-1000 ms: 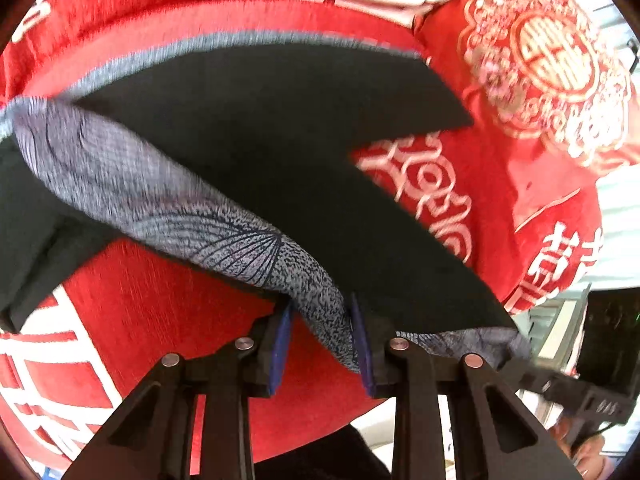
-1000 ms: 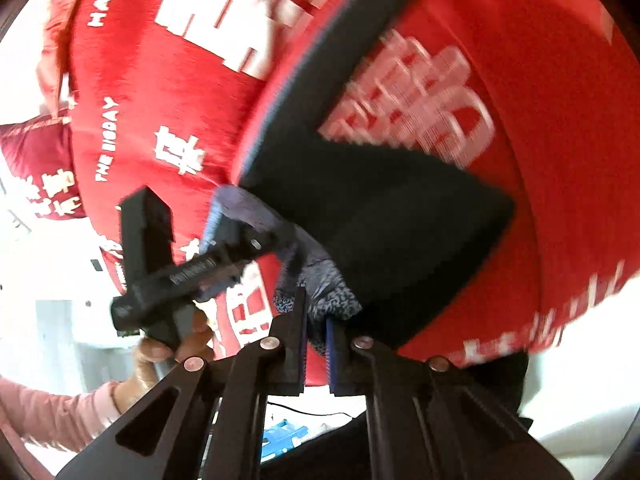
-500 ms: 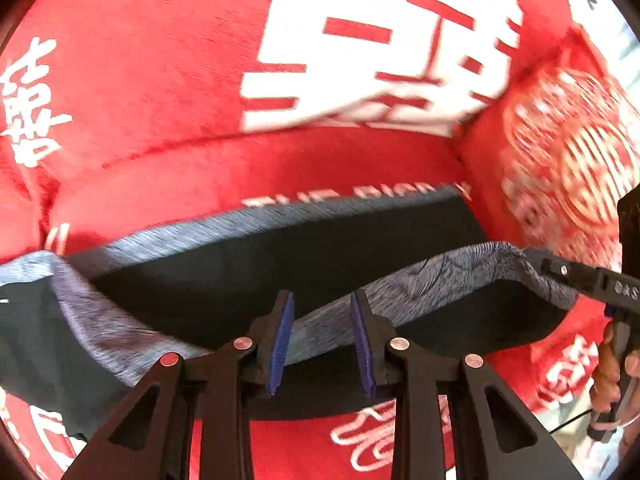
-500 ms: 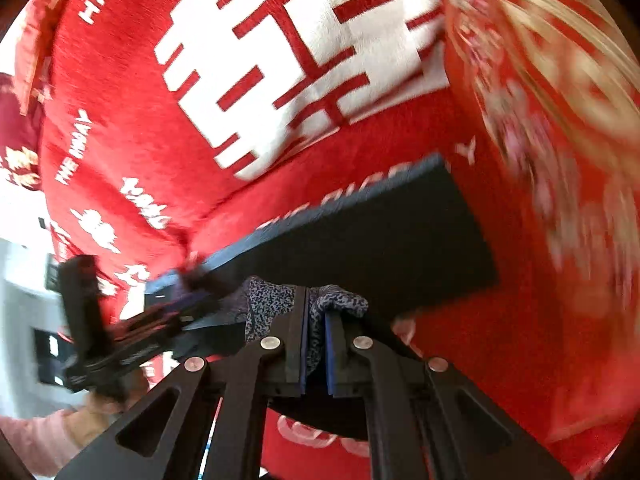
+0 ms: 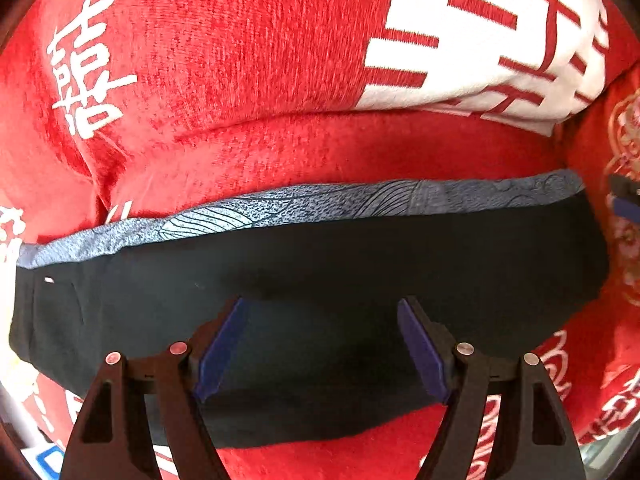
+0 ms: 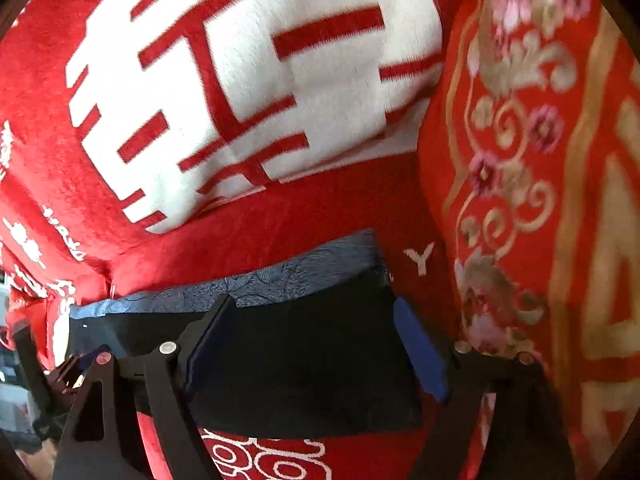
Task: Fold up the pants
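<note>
In the left wrist view the left gripper stood spread wide, its blue pads well apart and holding nothing. The pants lay just ahead of and under the fingers as a flat dark band running across the red cover, with a grey patterned strip along the far edge. The near edge of the band passed beneath the fingers; whether the tips touched the cloth could not be told. At the far right of that view a bit of the other tool showed beside the end of the band. In the right wrist view the right gripper was likewise wide open and empty — the right end of the pants sat between its fingers, and the right pad lay just past the cloth's right edge, near a patterned cushion. The grey strip again ran ahead of the fingers. As I judge it, a fold had just been laid down and let go, so the step in hand was the release. The band still looked long, so the next move would likely call for pinching one end, through all layers, and carrying it over to the other end — keeping the edges square so the stack did not skew.
</note>
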